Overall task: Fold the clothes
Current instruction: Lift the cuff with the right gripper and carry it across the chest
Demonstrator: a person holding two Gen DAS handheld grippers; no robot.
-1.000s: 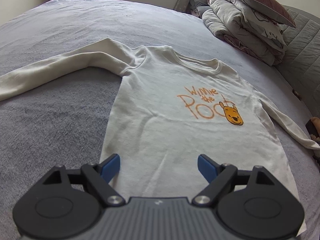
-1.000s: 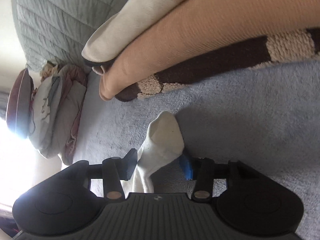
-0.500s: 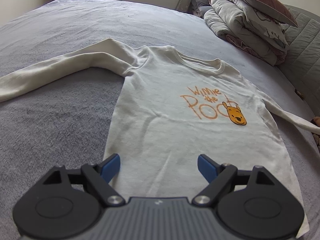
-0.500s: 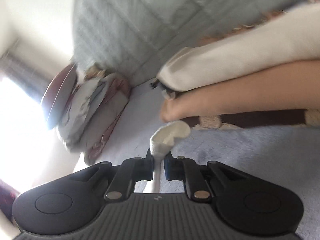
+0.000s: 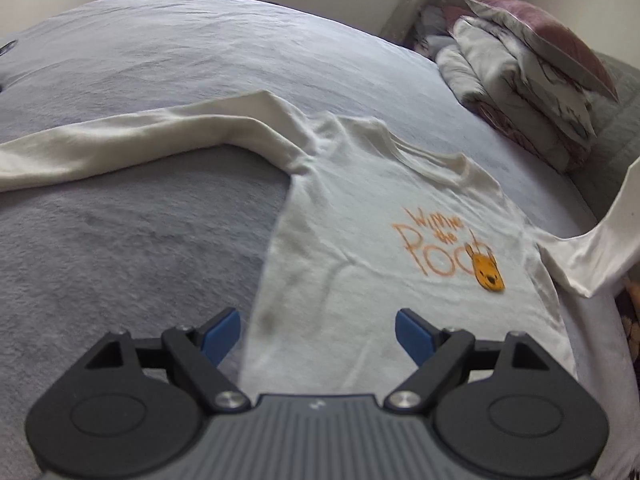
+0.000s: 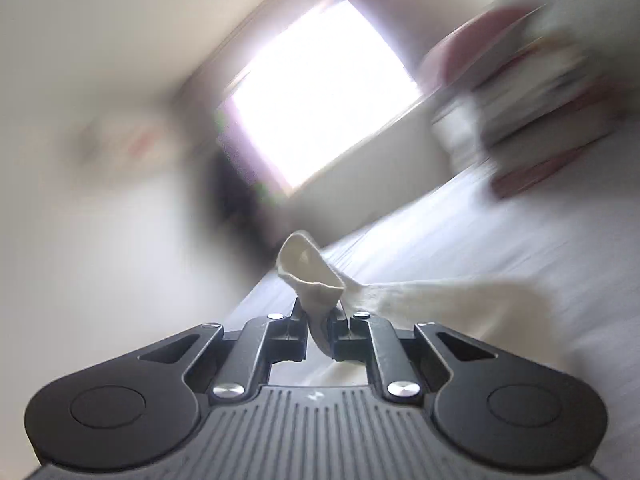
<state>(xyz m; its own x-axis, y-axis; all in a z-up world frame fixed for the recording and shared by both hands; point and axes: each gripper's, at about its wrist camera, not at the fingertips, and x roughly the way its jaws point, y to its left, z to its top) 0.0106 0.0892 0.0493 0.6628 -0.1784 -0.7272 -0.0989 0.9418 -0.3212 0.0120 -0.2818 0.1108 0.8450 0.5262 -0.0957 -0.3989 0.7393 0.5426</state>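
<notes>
Our right gripper [image 6: 320, 330] is clamped on the cuff [image 6: 310, 274] of a sleeve [image 5: 600, 256], its jaws nearly together with the cream fabric pinched between them. The cuff's open end flops up above the fingertips, and the sleeve trails off to the right, lifted clear of the bed [image 5: 160, 80]. This view is heavily blurred.

Our left gripper [image 5: 318, 330] hangs wide open and empty over the shirt's lower hem, blue pads [image 5: 222, 330] spread apart and touching nothing.

The shirt [image 5: 360, 280] lies face up and mostly flat across the grey bed, neck away from us, with an orange cartoon print [image 5: 448, 248] on the chest. Its other sleeve [image 5: 140, 140] stretches far out to the left, flat on the bedspread.

We judge the shirt to be light, soft, thin knit. It will sag and wrinkle wherever it is unsupported, and it will drag the body along if a sleeve is pulled too hard. It is not fragile or slippery. Good places to grip are the doubled edges: cuffs, hem, shoulder seams and collar. The left gripper could pin the hem while the raised sleeve is laid across the chest.

A stack of folded bedding [image 5: 520, 92] with a pillow [image 5: 540, 40] on top sits at the far right, well apart from the shirt. A bright window [image 6: 320, 92] lies beyond. Nothing on the bed blocks the fold.
</notes>
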